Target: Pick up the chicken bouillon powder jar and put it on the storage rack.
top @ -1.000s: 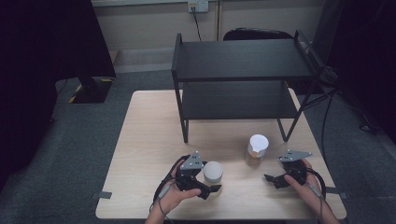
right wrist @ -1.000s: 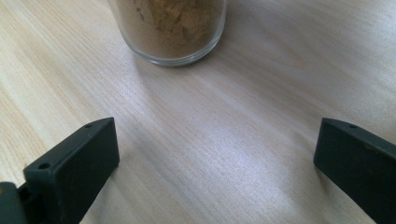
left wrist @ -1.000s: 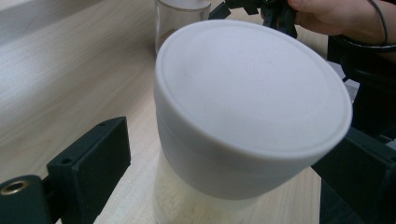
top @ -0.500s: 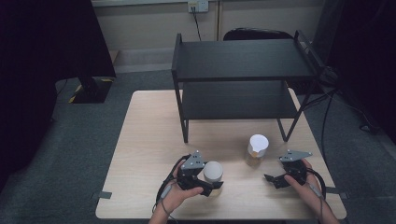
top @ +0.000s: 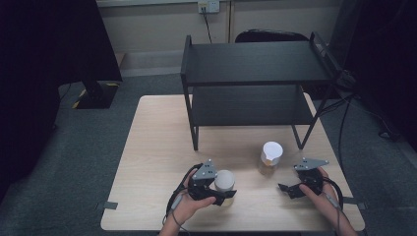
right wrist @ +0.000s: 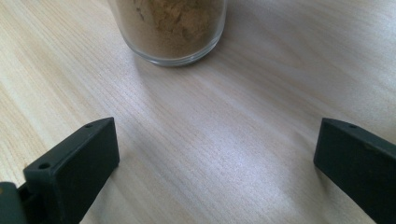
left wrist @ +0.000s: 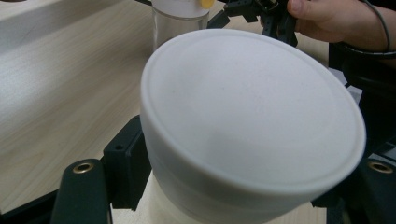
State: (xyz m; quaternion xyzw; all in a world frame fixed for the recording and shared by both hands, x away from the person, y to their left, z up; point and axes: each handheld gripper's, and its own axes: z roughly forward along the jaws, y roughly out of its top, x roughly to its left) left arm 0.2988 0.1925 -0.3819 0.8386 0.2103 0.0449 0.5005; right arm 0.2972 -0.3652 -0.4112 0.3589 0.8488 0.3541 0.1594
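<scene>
A jar with a white lid (top: 224,180) stands near the table's front edge, and my left gripper (top: 225,191) is shut on its body. In the left gripper view the white lid (left wrist: 252,116) looms large, with a black jaw pressed on either side below it. A second glass jar (top: 271,155), white-lidded and holding brown powder (right wrist: 170,28), stands to the right. My right gripper (top: 289,189) rests low beside it, open, and its jaws (right wrist: 215,158) are spread wide over bare wood short of the jar.
A black two-level metal rack (top: 255,69) takes up the back half of the wooden table (top: 157,147). Its front legs stand just behind the jars. The other hand and its gripper (left wrist: 261,11) show beyond the lid in the left gripper view.
</scene>
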